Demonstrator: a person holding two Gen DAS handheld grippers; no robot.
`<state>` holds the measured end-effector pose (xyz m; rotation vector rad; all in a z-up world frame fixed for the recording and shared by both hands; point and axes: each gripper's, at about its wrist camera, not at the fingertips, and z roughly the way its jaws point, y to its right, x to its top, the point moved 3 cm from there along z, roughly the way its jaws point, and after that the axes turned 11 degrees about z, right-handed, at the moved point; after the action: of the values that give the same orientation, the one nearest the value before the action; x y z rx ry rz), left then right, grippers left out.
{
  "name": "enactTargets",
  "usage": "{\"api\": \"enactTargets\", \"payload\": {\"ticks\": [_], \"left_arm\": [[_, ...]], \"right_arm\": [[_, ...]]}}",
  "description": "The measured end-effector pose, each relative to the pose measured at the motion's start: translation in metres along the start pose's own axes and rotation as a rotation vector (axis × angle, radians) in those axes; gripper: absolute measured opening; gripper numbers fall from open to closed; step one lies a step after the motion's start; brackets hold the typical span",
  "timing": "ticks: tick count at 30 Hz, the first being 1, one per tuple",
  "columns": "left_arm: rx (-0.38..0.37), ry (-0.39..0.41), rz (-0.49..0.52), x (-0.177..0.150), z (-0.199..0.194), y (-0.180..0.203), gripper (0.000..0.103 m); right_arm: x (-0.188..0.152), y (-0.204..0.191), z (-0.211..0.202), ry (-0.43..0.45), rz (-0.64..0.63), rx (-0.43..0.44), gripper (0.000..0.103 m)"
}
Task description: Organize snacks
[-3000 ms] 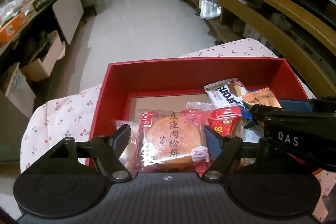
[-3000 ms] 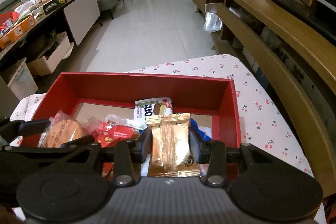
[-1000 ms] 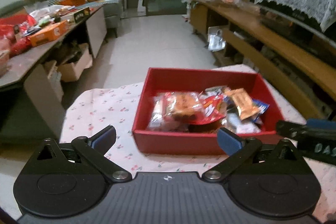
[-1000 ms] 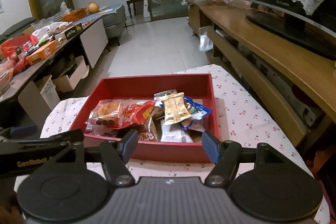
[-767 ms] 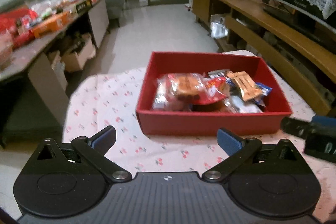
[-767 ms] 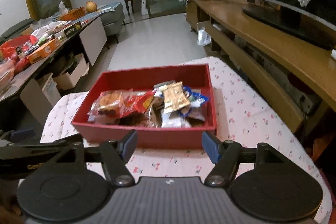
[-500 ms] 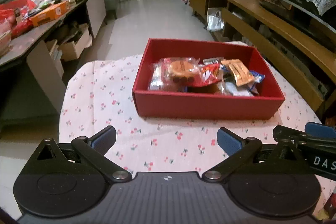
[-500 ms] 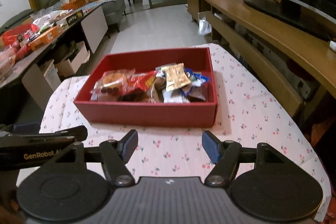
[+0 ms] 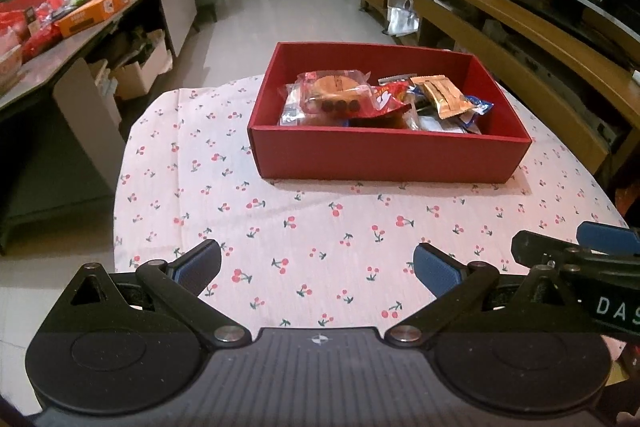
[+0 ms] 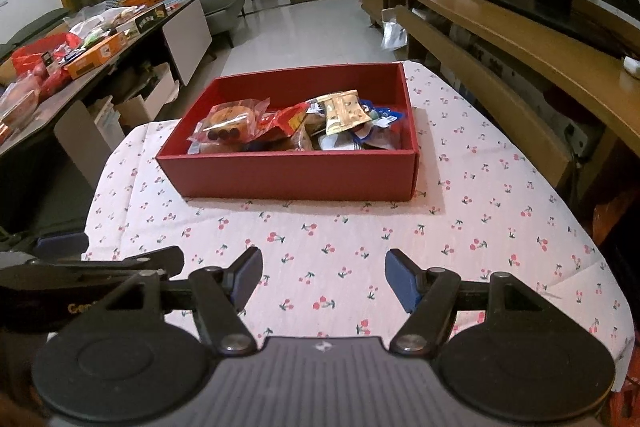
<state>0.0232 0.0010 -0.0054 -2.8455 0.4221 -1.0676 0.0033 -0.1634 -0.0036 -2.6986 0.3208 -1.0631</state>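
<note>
A red box stands on the cherry-print tablecloth and holds several wrapped snacks: a round cake in clear wrap, a red packet and a gold packet. The box and the gold packet also show in the right wrist view. My left gripper is open and empty, well short of the box over the cloth. My right gripper is open and empty, beside the left one, also short of the box.
A long side table with boxes and packets runs along the left. A wooden TV bench runs along the right. The right gripper's finger shows at the left view's right edge. Tiled floor lies beyond the table.
Both grippers let go of their snacks into the box, opened, and drew back toward the table's near edge. The box now sits farther away in both views.
</note>
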Motion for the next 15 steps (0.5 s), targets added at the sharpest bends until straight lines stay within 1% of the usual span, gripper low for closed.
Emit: {"api": "enactTargets", "payload": {"ticks": [15], "left_arm": [[-0.001, -0.02, 0.006, -0.014, -0.004, 0.004, 0.103]], "right_arm": [[-0.013, 0.001, -0.006, -0.018, -0.005, -0.004, 0.077]]}}
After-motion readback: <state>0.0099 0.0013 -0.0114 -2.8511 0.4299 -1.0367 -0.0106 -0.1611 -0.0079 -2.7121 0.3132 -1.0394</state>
